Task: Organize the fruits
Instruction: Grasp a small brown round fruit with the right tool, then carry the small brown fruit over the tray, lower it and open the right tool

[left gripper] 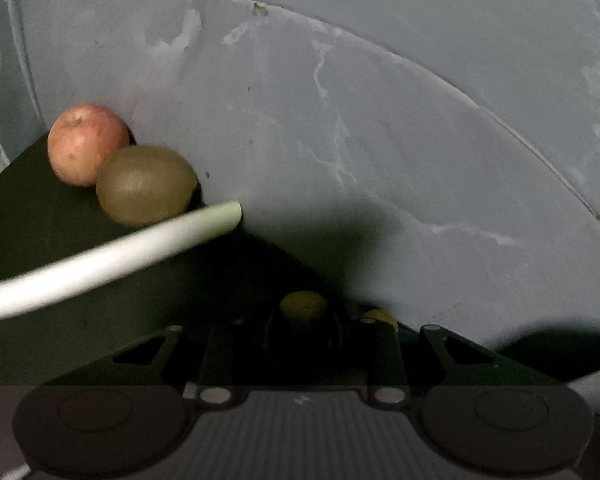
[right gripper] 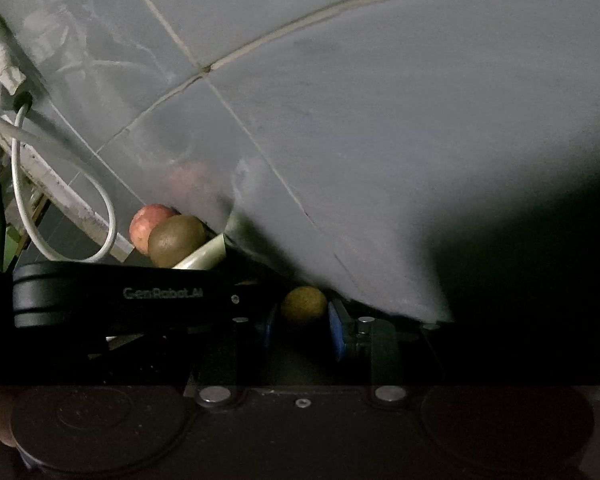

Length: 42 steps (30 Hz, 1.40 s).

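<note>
A red apple and a brown kiwi sit side by side on a dark surface against the grey marble wall, behind a white plate rim. In the right wrist view the apple and kiwi lie at left. A small yellow-brown round fruit sits between my left gripper's dark fingers; whether they press on it is hidden in shadow. It also shows in the right wrist view, between my right gripper's blue pads, which stand apart.
The grey marble wall rises close ahead. A white cable loops down at left by a wall socket. The left gripper's black body crosses the right wrist view. Heavy shadow covers the right side.
</note>
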Motion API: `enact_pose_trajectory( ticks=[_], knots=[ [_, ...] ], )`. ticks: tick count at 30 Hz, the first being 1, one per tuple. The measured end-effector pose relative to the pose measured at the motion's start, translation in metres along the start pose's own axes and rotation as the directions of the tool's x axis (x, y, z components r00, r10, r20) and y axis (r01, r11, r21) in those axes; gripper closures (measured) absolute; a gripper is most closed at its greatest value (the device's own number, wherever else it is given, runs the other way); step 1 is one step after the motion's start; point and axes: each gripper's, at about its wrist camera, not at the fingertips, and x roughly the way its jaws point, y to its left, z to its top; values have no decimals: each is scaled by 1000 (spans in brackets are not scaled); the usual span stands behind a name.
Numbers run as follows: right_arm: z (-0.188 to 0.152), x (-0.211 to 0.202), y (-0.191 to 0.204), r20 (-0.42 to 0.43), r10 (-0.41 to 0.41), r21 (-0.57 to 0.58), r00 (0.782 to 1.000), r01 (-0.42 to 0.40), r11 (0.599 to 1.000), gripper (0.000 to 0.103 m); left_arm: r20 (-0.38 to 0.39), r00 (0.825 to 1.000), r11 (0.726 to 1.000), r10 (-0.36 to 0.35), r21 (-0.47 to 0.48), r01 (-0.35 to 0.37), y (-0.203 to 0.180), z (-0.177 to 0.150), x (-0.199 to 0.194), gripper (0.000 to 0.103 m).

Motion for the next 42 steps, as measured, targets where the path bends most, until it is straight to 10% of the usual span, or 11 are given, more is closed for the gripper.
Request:
enact_pose_trajectory(
  ticks=[19,42],
  knots=[
    [-37,-86,1,55,78,-159,995,-68,985,74,83,997,1000,5,-22,-4,-33,-63,-63,73],
    [-96,-189,13,30,159,-380,987,-136,915,74,233,961,950,147,-304,-72,-38,-186,-178,72]
  ],
)
